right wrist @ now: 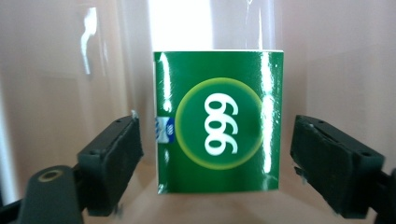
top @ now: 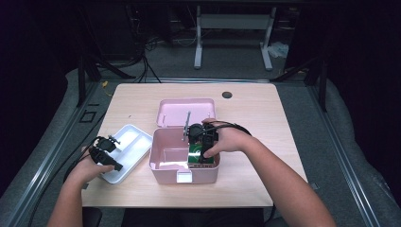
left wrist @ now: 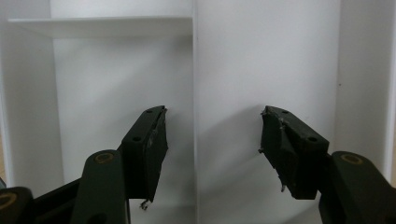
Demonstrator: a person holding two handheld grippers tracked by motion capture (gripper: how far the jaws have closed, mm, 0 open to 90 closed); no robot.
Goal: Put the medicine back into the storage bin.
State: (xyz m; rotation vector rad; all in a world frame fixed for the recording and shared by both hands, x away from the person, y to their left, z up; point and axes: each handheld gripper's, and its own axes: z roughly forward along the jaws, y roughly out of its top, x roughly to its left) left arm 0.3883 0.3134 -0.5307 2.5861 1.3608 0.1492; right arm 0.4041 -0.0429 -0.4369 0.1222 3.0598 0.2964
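A green carton point(right wrist: 219, 121) printed with "999" stands inside the open pink box point(top: 184, 177), at its right end point(top: 197, 156). My right gripper point(right wrist: 217, 158) reaches down into the box point(top: 201, 142). Its jaws are open on either side of the carton, with a gap on both sides. At the left, my left gripper point(top: 116, 152) hovers over a white tray point(top: 135, 135). Its jaws point(left wrist: 212, 135) stand open and empty, straddling the tray's centre divider point(left wrist: 194, 70).
The pink box's lid point(top: 184, 111) lies open behind it, and the left part of the box holds nothing. A black round cap point(top: 227, 94) sits near the table's far edge. Bare wood lies to the right of the box.
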